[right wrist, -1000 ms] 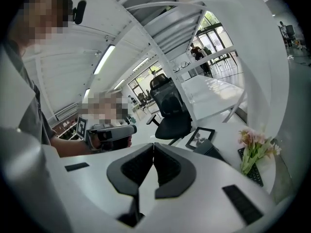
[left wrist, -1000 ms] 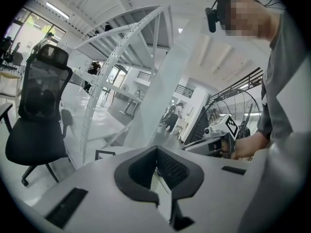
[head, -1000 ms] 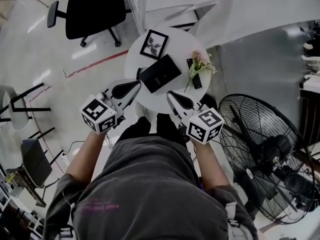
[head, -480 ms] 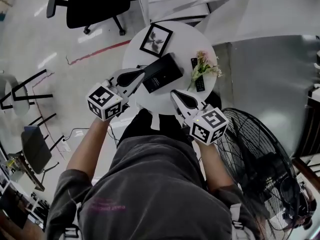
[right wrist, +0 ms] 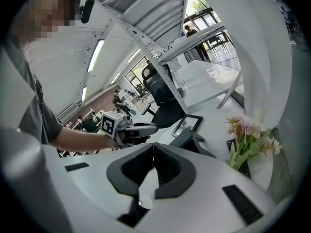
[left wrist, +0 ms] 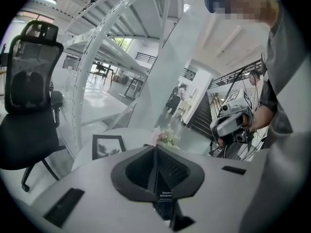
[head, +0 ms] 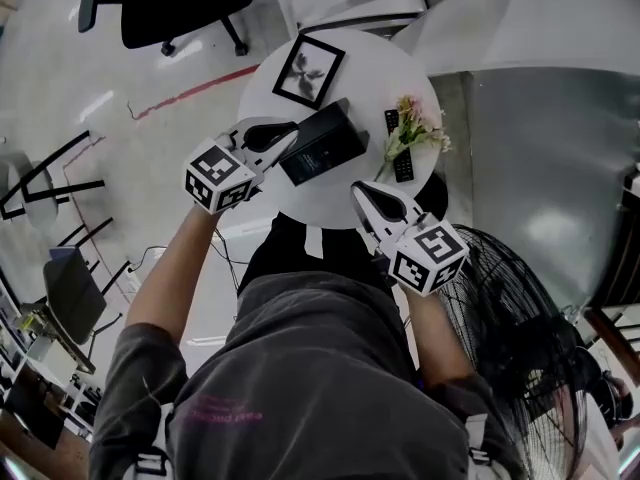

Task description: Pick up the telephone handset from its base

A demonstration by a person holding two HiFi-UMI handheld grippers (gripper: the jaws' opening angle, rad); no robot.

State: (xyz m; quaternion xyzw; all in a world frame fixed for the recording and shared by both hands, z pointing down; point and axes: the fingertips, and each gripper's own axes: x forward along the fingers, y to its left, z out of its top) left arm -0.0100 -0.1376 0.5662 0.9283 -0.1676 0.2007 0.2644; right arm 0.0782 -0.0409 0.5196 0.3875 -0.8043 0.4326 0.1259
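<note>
The black telephone (head: 320, 143) lies on the round white table (head: 335, 196); from this height I cannot tell the handset from its base. My left gripper (head: 296, 128) is shut with nothing in it, its tips at the phone's left edge. The right gripper (head: 356, 187) hangs over the table's near rim, just short of the phone, and is shut and empty too. The right gripper view has the phone (right wrist: 192, 139) beyond the closed jaws (right wrist: 154, 147). In the left gripper view the closed jaws (left wrist: 155, 149) hide most of it.
A framed picture (head: 308, 71) lies at the table's far side. Pink flowers (head: 415, 128) and a black remote (head: 397, 158) lie to the phone's right. A large floor fan (head: 520, 308) stands at the right and an office chair (head: 170, 3) beyond the table.
Both grippers have moved down and forward toward the table. The left one has come from short of the table to the phone's left edge. Both stay shut.
</note>
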